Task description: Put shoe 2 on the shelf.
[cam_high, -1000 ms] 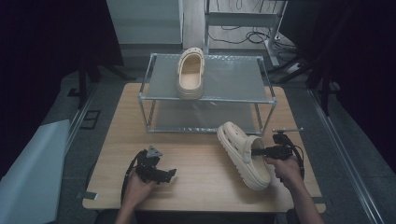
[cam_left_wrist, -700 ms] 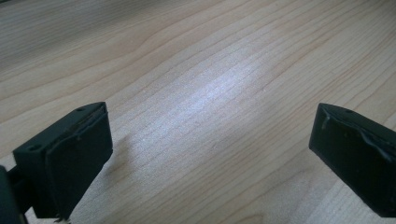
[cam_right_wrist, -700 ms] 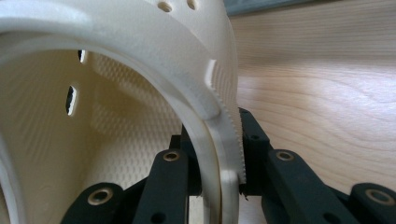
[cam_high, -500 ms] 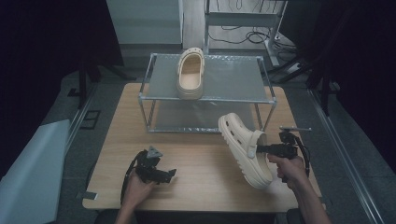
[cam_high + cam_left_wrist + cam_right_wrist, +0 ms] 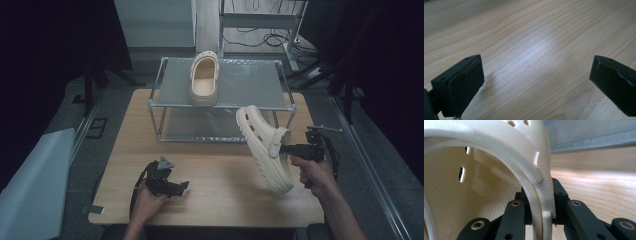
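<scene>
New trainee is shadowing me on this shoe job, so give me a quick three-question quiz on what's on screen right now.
1. True or false: the right tool is clamped on the side wall of a cream clog.
2. Where is the other clog? A) top shelf of the metal rack B) wooden table C) floor
3. What is between the left tool's jaws?

Key: 1 true; 2 A; 3 nothing, they stand open over bare table.

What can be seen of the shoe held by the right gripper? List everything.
The shoe is a cream foam-like clog with round holes over the toe and a heel strap on a round rivet. It hangs tilted above the table, toe toward the rack. The right gripper pinches its side wall, one finger inside.
</scene>
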### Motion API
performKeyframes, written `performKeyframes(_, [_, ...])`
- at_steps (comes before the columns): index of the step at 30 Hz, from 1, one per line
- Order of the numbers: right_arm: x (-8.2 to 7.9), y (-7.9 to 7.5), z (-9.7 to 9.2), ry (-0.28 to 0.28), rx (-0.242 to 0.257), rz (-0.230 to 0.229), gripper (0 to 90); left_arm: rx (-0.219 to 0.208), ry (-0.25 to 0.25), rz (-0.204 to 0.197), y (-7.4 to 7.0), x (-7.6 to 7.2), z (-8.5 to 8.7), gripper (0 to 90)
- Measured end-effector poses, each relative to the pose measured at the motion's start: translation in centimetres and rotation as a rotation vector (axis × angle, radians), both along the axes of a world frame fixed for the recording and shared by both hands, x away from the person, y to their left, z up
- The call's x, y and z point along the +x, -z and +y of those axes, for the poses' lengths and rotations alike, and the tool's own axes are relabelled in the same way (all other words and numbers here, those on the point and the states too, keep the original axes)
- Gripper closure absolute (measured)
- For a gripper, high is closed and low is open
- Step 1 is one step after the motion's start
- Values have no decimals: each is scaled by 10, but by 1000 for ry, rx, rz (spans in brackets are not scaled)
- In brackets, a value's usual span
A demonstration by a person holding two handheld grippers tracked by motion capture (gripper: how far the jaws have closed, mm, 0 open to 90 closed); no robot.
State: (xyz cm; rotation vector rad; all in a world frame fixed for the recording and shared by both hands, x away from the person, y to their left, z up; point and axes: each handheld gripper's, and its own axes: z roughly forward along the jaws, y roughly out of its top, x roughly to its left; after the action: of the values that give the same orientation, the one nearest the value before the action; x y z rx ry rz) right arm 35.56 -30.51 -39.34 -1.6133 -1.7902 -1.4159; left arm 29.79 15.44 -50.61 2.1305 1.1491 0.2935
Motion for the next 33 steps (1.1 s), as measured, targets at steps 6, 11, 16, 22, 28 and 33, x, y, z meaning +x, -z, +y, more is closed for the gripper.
performKeyframes(6, [7, -19, 2, 14, 39, 3, 765, -5, 2, 0, 0, 0, 0, 0])
performKeyframes(11, [19, -36, 5, 37, 26, 5, 765, -5, 4, 2, 0, 0, -1, 0])
performKeyframes(16, [35, -51, 10, 64, 11, 6, 766, -8, 5, 6, -1, 1, 0, 0])
performKeyframes(22, [56, -65, 16, 108, 8, 22, 766, -11, 5, 6, -2, 0, 1, 0])
performKeyframes(28, [78, -73, 22, 177, -11, 37, 766, -15, 7, 2, -2, 1, 1, 0])
performKeyframes(33, [97, -80, 27, 231, -24, 43, 766, -24, 2, -8, -4, 0, 2, 0])
